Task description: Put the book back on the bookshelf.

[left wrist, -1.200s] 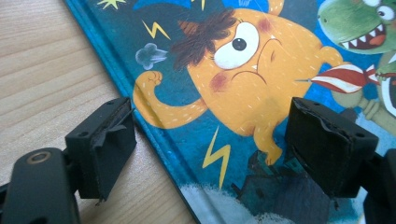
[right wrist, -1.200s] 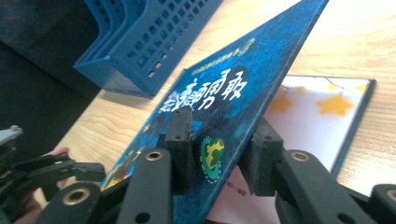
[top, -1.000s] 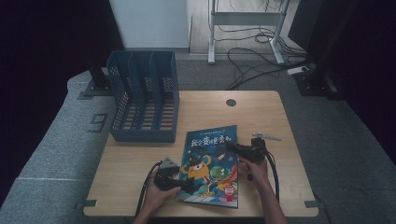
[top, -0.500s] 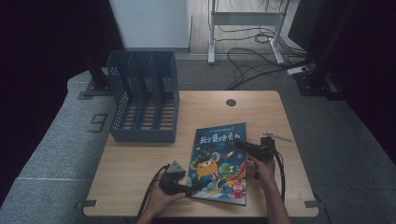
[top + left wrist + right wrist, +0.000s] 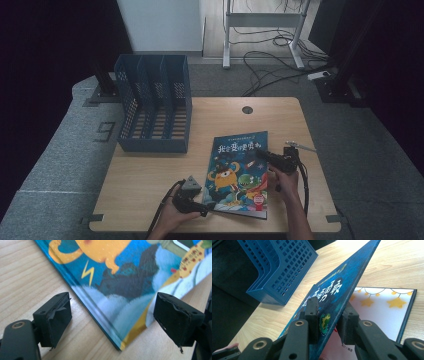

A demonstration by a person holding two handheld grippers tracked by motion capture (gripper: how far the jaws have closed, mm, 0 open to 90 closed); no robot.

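Note:
A picture book [image 5: 239, 172] with a dark blue cartoon cover lies on the wooden table [image 5: 150, 175]. My right gripper [image 5: 261, 152] is at the book's right edge. In the right gripper view the right gripper [image 5: 329, 315] is shut on the front cover [image 5: 342, 287], which is tilted up off a white page with yellow stars [image 5: 384, 307]. My left gripper [image 5: 204, 210] sits at the book's near left corner. In the left gripper view that left gripper [image 5: 112, 315] is open, with the book's corner [image 5: 120, 277] flat on the table between the jaws, untouched by the pads.
A blue slotted file holder [image 5: 155, 102] stands at the table's back left, and its blue mesh wall [image 5: 279, 267] lies left of the raised cover. A round cable hole [image 5: 247, 109] is at the back middle. Cables and a desk frame lie on the floor beyond.
My right gripper has moved to the right, out to the book's right edge. The book has shifted slightly rightward. The left gripper has stayed near the near left corner.

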